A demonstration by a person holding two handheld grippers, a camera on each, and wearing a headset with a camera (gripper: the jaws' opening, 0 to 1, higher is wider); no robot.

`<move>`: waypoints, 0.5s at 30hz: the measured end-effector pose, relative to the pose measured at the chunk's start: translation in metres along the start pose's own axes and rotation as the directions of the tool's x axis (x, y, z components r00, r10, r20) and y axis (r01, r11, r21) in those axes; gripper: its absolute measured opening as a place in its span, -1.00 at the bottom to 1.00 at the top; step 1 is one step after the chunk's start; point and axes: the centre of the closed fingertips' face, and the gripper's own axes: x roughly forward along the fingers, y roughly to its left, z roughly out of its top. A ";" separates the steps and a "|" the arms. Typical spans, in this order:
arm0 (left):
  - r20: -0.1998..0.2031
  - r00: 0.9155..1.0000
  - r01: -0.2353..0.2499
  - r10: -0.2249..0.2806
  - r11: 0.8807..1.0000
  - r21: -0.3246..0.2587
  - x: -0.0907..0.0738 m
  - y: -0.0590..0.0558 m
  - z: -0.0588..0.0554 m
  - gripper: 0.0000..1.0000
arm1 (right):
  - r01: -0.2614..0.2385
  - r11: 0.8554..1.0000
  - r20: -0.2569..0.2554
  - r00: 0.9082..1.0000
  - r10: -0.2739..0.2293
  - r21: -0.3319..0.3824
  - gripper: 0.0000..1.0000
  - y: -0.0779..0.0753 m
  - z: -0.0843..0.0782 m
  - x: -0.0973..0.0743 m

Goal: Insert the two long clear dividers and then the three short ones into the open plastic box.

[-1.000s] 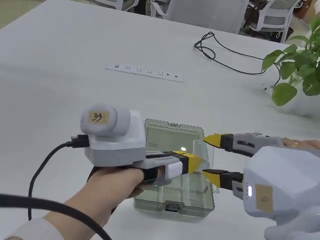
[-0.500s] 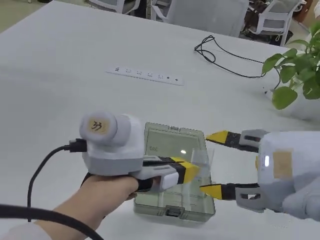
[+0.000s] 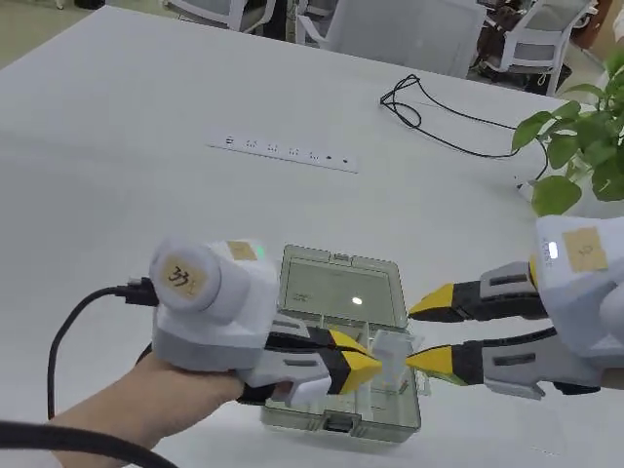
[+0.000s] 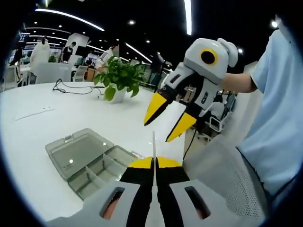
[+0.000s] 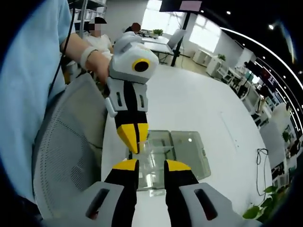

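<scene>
Your left gripper's (image 3: 369,361) jaws were pressed together on a clear divider (image 3: 392,349), and your right gripper's (image 3: 417,336) jaws stood well apart with nothing between them. In the head view the divider stuck out of the left tips toward the right. It stood on edge over the right part of the open plastic box (image 3: 292,409), between the two grippers. The right tips pointed left at it from just beside the box's right wall. The box sat near you on the white table (image 3: 146,97), its lid (image 3: 331,288) laid flat on the far side. A power strip (image 3: 283,148) lay farther off, with a black cable (image 3: 429,97) and a plant (image 3: 585,136) at the far right.

In the left gripper view, the left gripper (image 4: 154,163) had the divider (image 4: 153,144) edge-on. It was a thin line running straight out along the shut jaws, an axis the head view left unclear. The right gripper (image 4: 161,127) hung beyond it, tips parted and angled down, not touching. The box (image 4: 78,151) lay to the left, and partitions (image 4: 100,165) crossed its base.

In the right gripper view, the right gripper (image 5: 151,165) showed a plain gap, with the box (image 5: 187,149) beyond it. The left gripper (image 5: 133,137) pointed in toward that gap. You could not make out the divider there against the clear box.
</scene>
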 end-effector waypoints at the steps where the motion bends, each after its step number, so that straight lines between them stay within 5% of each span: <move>1: -0.005 1.000 0.008 -0.008 1.000 0.018 0.000 -0.002 -0.001 -1.00 | -0.005 1.000 -0.001 1.000 0.005 0.000 -0.58 0.001 0.000 0.000; 10: -0.028 0.997 0.076 -0.074 0.993 0.088 -0.001 -0.014 -0.008 -1.00 | -0.128 0.991 -0.026 0.991 0.129 0.023 -0.78 0.019 0.003 0.004; 15: -0.040 0.995 0.093 -0.088 0.985 0.143 -0.002 -0.016 -0.011 -1.00 | -0.208 0.978 -0.040 0.977 0.209 0.025 -0.81 0.028 0.006 0.002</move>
